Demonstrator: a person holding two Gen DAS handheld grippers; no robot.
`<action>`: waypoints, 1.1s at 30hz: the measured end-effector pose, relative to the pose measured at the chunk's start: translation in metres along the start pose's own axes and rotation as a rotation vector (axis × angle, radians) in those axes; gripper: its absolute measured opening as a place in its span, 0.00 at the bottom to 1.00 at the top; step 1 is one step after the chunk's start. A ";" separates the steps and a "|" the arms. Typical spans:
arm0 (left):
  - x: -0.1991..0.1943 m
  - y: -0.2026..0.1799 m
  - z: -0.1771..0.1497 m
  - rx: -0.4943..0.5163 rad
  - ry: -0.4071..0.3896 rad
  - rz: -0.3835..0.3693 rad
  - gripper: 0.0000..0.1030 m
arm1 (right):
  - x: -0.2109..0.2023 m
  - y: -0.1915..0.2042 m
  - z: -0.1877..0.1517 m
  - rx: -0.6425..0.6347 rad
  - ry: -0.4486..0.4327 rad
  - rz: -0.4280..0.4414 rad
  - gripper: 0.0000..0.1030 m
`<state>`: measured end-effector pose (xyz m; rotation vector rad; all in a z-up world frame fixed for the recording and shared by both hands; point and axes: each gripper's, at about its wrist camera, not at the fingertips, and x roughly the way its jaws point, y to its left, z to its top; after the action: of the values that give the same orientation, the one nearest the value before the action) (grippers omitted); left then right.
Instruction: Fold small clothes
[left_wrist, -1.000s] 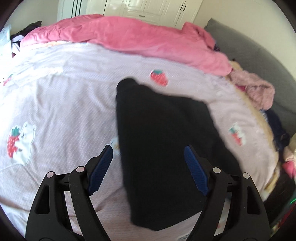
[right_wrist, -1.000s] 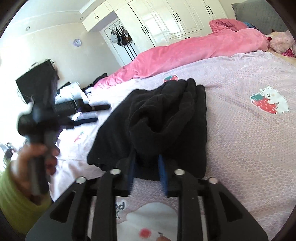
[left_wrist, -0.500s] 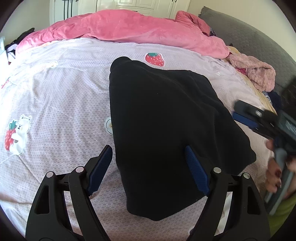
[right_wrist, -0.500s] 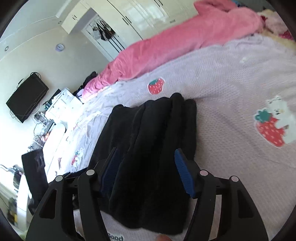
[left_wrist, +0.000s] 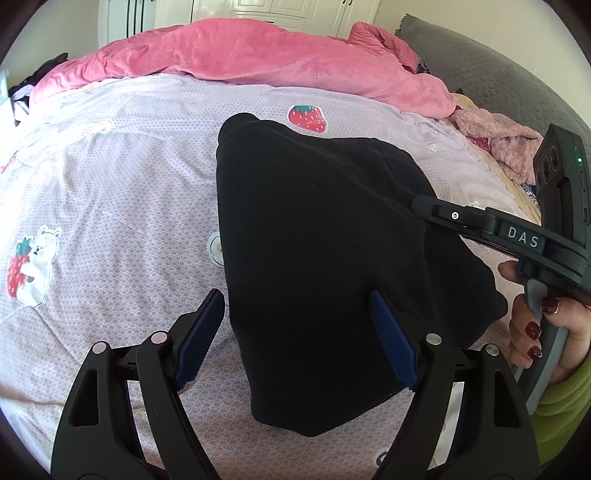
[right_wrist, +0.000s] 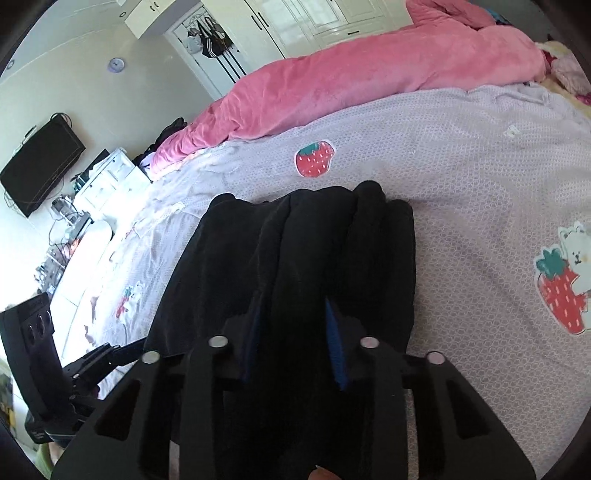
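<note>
Straddling the near hem with jaws spread and empty, left gripper (left_wrist: 295, 336) hovers while right gripper (right_wrist: 295, 339) pinches bunched folds of the black garment (left_wrist: 317, 258) on the lilac bedsheet (left_wrist: 110, 192); soft, light, floppy, likely best taken at hem corners.

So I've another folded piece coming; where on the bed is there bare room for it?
Bare sheet lies left of the black garment, out to the bear print. Crowded: the pink duvet along the far edge, pink fluffy clothes by the headboard.
</note>
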<state>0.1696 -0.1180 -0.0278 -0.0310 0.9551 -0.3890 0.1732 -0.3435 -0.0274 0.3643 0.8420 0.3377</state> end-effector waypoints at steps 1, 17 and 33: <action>0.000 0.000 0.000 0.000 -0.001 -0.001 0.71 | 0.000 0.000 0.000 -0.003 -0.008 0.001 0.23; -0.004 -0.012 -0.007 0.016 0.022 -0.041 0.71 | -0.008 0.003 -0.017 -0.146 -0.036 -0.203 0.29; -0.008 -0.003 -0.021 0.005 0.032 -0.041 0.71 | -0.048 0.002 -0.049 -0.145 -0.063 -0.187 0.41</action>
<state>0.1476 -0.1147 -0.0328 -0.0396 0.9863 -0.4307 0.1051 -0.3530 -0.0250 0.1584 0.7784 0.2107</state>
